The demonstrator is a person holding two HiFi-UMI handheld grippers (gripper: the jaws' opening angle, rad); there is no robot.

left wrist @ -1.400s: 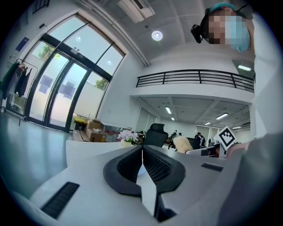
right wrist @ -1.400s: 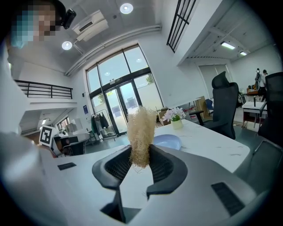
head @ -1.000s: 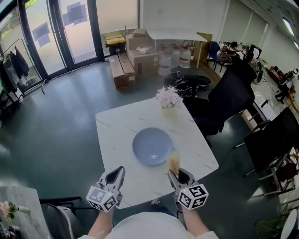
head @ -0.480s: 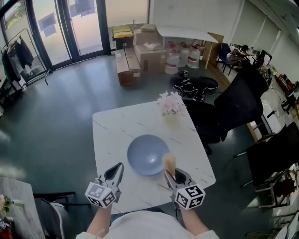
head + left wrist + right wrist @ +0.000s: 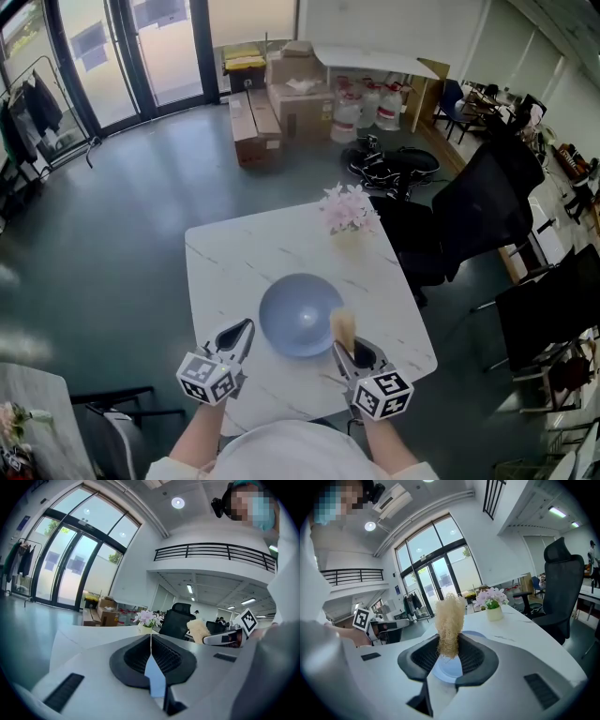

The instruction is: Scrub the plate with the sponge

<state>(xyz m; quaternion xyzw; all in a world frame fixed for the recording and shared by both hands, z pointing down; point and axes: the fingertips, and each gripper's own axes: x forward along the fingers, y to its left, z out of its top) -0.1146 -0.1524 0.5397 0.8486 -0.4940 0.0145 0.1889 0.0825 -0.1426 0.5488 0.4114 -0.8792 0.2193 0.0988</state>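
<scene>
A round blue plate [image 5: 300,314] lies in the middle of the white marble table [image 5: 234,253]. My right gripper [image 5: 349,349] hovers at the plate's near right rim, shut on a tan loofah sponge [image 5: 344,327] that sticks up from its jaws. In the right gripper view the sponge [image 5: 449,625] stands upright between the pads, with the plate [image 5: 446,666] just below. My left gripper [image 5: 239,334] is shut with nothing in it, off the plate's near left rim. In the left gripper view the pads meet [image 5: 151,651] and the sponge [image 5: 198,630] shows at right.
A small vase of pink flowers [image 5: 346,211] stands at the table's far right edge. Black office chairs [image 5: 469,202] crowd the right side. Cardboard boxes [image 5: 281,94] and water jugs sit on the floor beyond the table.
The view has shifted a little, so the table sits lower in frame. My left gripper has come in nearer the plate's left rim. The right gripper keeps its grip on the sponge.
</scene>
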